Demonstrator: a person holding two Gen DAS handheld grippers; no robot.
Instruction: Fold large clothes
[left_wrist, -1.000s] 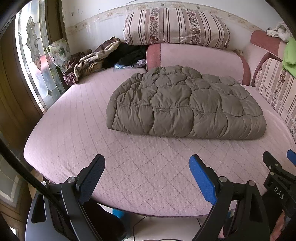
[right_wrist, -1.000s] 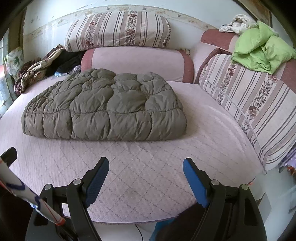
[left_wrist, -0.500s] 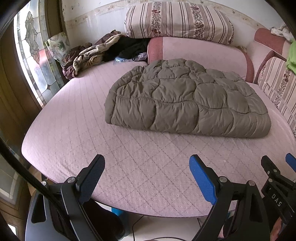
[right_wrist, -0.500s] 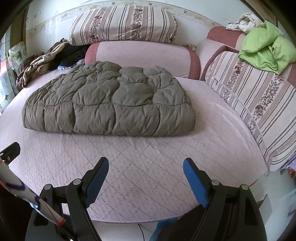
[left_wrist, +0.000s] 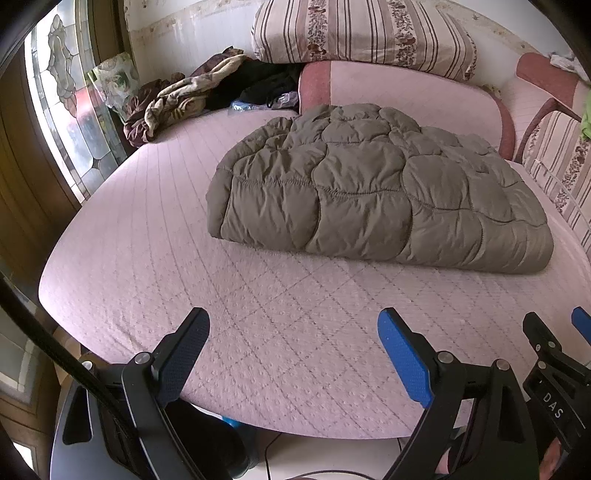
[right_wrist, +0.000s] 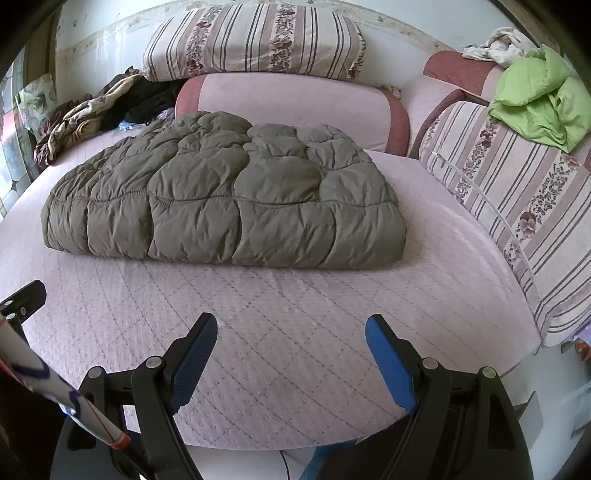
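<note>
While both grippers hang over the near edge of the bed (left_wrist: 155, 280), nothing is in hand yet: left gripper (left_wrist: 293, 332) and right gripper (right_wrist: 291, 334) each have fingers spread wide and empty, clear of the cloth. The padded olive jacket (right_wrist: 229, 192) lies mid-bed as a thick, already doubled-over slab, long side facing us, just in front of the pink bolster (right_wrist: 295, 103). I read this as the approach before another fold, or a final check; can't tell which. Next move likely needs one gripper at each near corner, pinching all layers through, since the puffy fill will spring back and slip. Loose clothes pile (left_wrist: 177, 99) sits far left, out of the way.
</note>
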